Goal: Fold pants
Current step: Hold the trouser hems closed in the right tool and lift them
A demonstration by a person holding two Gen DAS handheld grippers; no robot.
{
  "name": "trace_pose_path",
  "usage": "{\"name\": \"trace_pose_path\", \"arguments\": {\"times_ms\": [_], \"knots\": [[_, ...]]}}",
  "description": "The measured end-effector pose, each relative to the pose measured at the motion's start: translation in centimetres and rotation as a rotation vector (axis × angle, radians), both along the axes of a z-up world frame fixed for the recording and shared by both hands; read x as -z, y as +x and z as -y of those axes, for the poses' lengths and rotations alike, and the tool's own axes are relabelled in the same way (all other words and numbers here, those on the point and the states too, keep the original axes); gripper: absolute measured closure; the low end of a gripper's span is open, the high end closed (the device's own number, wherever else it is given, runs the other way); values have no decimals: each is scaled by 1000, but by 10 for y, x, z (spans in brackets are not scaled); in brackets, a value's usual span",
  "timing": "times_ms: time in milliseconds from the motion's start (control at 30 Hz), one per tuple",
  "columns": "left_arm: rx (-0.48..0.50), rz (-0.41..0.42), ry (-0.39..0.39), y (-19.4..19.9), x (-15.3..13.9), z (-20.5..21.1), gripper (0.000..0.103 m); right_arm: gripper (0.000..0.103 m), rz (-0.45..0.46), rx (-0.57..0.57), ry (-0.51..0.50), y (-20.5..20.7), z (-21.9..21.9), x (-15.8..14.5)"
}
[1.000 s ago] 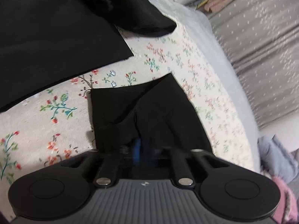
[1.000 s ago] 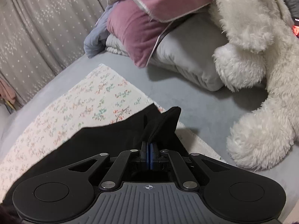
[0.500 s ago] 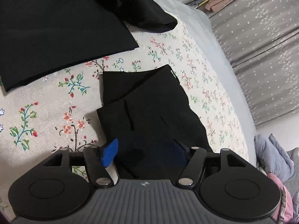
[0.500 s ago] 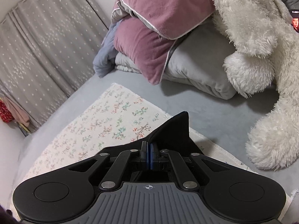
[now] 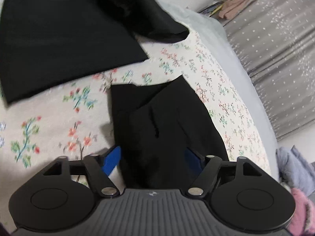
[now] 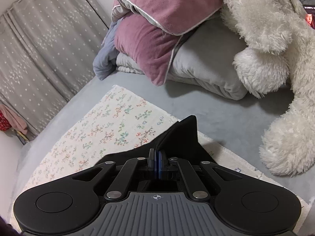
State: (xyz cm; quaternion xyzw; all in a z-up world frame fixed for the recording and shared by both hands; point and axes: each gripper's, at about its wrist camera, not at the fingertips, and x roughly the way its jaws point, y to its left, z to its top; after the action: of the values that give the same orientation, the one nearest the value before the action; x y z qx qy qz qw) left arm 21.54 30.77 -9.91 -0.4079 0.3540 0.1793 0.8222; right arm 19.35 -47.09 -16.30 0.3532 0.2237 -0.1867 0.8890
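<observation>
Black pants (image 5: 167,122) lie folded on a floral cloth (image 5: 59,118), their near end running under my left gripper (image 5: 152,157). Its blue pads (image 5: 112,157) stand apart on either side of the fabric without pressing it, and the jaws are closing. In the right wrist view, my right gripper (image 6: 157,157) is shut on another part of the black pants (image 6: 183,133), and a pointed corner of cloth sticks up just past the pads. A larger spread of black fabric (image 5: 59,39) lies at the top left of the left wrist view.
The floral cloth (image 6: 118,122) covers a grey bed sheet (image 6: 226,118). Pink pillows (image 6: 157,29), a grey folded duvet (image 6: 206,68) and a white plush toy (image 6: 275,39) sit at the bed's far side. Grey starred curtains (image 5: 285,49) hang beside the bed.
My left gripper's jaws, first pinched on the black fabric, have spread wide and the pants now lie loose between them. The right gripper stays shut on its corner and has tilted upward.
</observation>
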Motion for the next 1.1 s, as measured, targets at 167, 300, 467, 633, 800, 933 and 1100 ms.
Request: {"name": "trace_pose_path", "arguments": {"times_ms": [167,300,467,633,800,933,1100], "knots": [[8,-63,122,15,1,3,103,101,-13,-17,-10,5,-5,1],[-7,-22,144,13,-10,-5,103,101,14,-35,2,5,-5,-1],[-19,93,90,12,-30,-32,103,101,129,-38,107,2,8,-6],[13,31,107,6,-21,-33,103,101,80,-82,78,-13,0,-5],[34,-32,93,2,-5,-37,103,101,-57,-148,27,-28,8,13],[73,-71,161,10,-3,-29,103,101,-120,-214,-28,-32,6,19],[62,-72,167,5,-7,-32,103,101,-81,-250,-81,-42,1,13]]}}
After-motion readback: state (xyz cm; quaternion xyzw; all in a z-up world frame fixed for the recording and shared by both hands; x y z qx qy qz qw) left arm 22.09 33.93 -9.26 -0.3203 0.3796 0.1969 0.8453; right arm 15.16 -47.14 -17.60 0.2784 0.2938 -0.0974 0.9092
